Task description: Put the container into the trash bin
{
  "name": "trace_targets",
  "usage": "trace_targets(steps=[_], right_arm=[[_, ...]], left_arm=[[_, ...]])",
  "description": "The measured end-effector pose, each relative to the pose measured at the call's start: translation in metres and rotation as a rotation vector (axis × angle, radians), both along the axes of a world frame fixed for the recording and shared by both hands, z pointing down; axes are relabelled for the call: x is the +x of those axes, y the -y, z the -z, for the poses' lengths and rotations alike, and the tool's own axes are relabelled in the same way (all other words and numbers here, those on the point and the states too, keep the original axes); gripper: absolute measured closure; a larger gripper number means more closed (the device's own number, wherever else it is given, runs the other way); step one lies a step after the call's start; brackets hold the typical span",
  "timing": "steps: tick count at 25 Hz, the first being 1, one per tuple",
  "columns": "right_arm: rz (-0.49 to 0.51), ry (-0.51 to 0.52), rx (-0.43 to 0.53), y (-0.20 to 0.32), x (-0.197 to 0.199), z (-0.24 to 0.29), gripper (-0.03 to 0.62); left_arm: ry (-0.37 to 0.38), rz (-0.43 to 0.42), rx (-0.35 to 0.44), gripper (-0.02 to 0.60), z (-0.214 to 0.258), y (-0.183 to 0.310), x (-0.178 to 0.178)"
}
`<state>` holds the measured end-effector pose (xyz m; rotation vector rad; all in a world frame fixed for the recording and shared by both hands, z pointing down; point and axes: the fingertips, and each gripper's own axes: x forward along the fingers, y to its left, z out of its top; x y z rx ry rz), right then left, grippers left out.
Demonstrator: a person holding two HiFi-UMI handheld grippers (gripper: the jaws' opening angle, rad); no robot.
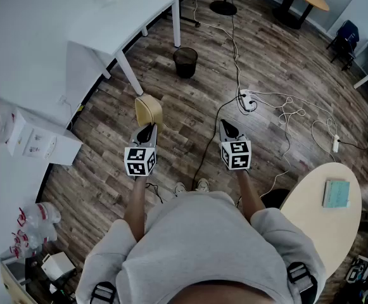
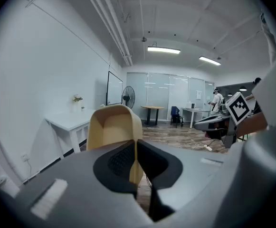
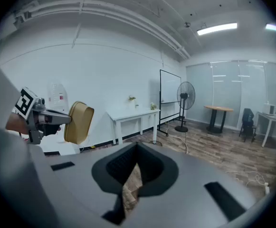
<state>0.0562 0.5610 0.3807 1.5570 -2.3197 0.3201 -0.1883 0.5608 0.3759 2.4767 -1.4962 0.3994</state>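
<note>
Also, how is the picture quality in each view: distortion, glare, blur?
Head view: even light, sharp, though the white table is nearly washed out. Left gripper view: fisheye bend, black corners, the container fairly sharp, the close grey foreground soft. Right gripper view: the same fisheye, with glare at the ceiling light.

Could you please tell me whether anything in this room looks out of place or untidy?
Yes: loose cables and a power strip sprawl across the wood floor right of the trash bin, a likely trip hazard. Nothing looks spilled or broken.
</note>
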Motion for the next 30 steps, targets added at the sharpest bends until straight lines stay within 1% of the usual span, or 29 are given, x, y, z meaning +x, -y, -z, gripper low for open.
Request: trace_targets(steps=[7, 11, 16, 20, 30], right_arm=[[0.003, 0.003, -0.001, -0.003, 0.0, -0.002, 0.581], [0.005, 0.005, -0.005, -0.004, 0.003, -0.003, 0.582], [0.002, 0.031, -0.007, -0.004, 0.007, -0.005, 0.58], [0.008, 0.027, -0.01, -0.004, 0.01, -0.006, 0.582], [0.05, 0.019, -0.028, -0.006, 0.026, -0.014, 0.581]], left_arm=[[0.004, 0.008, 0.001, 0.554, 0.0, -0.001, 0.0], [0.003, 0.011, -0.001, 0.554, 0.0, -0.001, 0.002], [0.005, 0.012, 0.001, 0.554, 0.001, 0.0, 0.007], [0.007, 0.018, 0.003, 0.554, 0.002, 0.0, 0.01], [0.018, 0.035, -0.002, 0.554, 0.0, -0.002, 0.031]])
